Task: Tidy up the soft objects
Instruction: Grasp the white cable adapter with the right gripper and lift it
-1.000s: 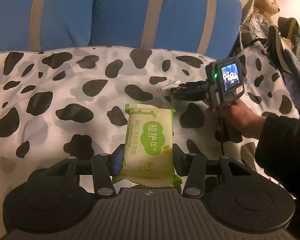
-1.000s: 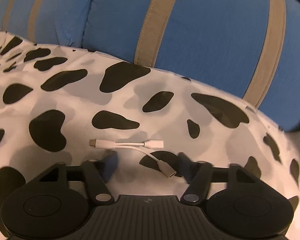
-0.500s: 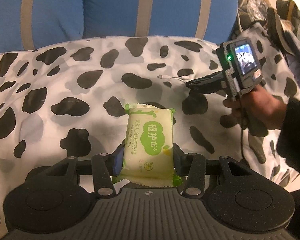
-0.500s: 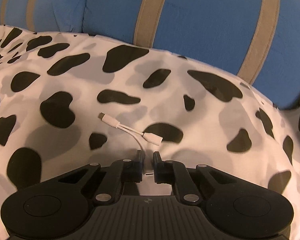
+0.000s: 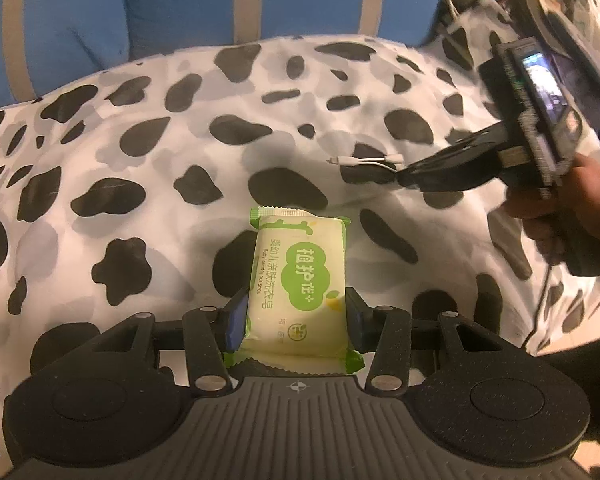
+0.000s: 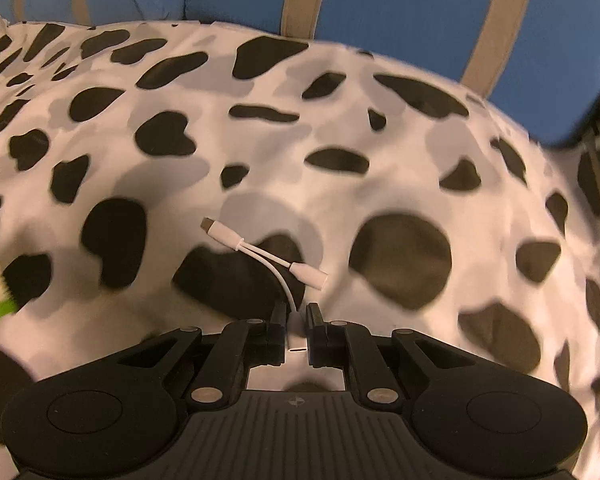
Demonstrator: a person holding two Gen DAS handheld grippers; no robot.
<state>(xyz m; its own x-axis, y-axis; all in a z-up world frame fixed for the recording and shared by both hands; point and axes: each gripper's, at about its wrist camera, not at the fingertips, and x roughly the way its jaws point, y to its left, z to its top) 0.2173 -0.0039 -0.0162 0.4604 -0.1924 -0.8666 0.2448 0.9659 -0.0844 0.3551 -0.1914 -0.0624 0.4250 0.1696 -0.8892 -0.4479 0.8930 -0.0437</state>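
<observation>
Two tools at work: my left tool (image 5: pixel 296 312) clamps a green-and-cream soap packet (image 5: pixel 298 280); my right tool (image 6: pixel 297 320) pinches a white adapter cable (image 6: pixel 268 254) over the cow-print bedspread (image 6: pixel 380 184).

The white adapter cable's (image 6: pixel 268 256) near plug is hidden between the right tool's (image 6: pixel 297 320) fingertips.

Left wrist view: we look forward over the left gripper (image 5: pixel 296 312), close above the cow-print cover (image 5: pixel 140 184), facing the blue cushions (image 5: pixel 180 4).
Right wrist view: lower and nearer (fabric blurred).
Shared: white adapter cable (image 5: pixel 366 160) (image 6: pixel 260 254); we also see the right gripper (image 5: pixel 404 176).
</observation>
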